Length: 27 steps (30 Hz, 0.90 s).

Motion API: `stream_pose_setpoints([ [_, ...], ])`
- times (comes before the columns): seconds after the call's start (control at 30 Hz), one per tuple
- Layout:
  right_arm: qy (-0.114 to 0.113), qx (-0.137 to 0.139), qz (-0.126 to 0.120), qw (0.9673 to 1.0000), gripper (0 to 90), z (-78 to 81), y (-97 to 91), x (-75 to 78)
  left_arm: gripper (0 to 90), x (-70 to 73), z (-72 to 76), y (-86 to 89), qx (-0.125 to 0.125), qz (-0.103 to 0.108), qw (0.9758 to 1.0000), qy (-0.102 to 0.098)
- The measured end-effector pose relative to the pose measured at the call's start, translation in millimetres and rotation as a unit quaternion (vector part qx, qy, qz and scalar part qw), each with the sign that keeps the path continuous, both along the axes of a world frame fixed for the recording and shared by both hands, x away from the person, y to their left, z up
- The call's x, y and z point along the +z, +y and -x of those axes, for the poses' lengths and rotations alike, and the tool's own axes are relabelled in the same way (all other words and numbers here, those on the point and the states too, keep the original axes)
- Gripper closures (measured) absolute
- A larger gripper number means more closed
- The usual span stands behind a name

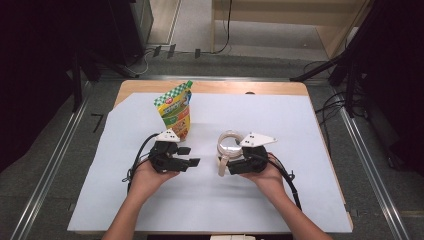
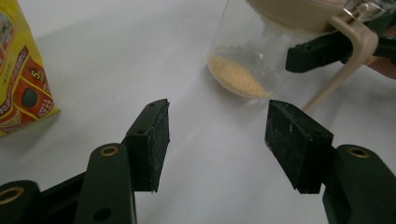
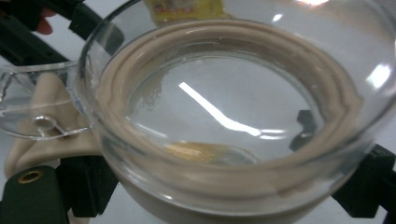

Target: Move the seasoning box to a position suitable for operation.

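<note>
High view: we see the left gripper [image 1: 192, 156] released, mid-frame, just below the upright yellow-green pouch [image 1: 176, 111] on the white sheet [image 1: 280, 195]. Right gripper [image 1: 223, 161] is right of centre, clamped around a clear glass jar [image 1: 229, 141]. Left gripper view adds detail: jaws spread with bare sheet between, a little tan powder [image 2: 238, 77] in the jar base. Right gripper view shows the beige seal ring [image 3: 140, 79] and lid up close; both its jaws are mostly hidden behind glass.
</note>
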State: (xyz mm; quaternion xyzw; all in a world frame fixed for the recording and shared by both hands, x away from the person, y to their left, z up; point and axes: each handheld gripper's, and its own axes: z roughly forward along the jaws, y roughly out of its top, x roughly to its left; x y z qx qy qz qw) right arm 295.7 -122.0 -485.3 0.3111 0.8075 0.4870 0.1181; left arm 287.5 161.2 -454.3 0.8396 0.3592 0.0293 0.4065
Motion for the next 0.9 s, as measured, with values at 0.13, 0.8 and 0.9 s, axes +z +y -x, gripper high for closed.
stream_pose_setpoints([
  [0.13, 0.002, 0.016, 0.005, 0.9999, 11.8, 5.9, 8.4, -3.2, 40.7, 0.6, -0.3, 1.3, 0.001, 0.0, 1.0, 0.0],
  [0.8, 0.021, 0.034, 0.018, 0.9991, 9.7, 15.2, 13.9, -15.8, 40.8, 1.6, 3.2, -1.7, -0.007, -0.001, 1.0, -0.003],
  [0.9, 0.03, 0.038, 0.019, 0.9986, 9.5, 14.6, 11.1, -15.7, 40.9, 2.1, 3.2, -1.3, -0.007, 0.001, 1.0, -0.003],
])
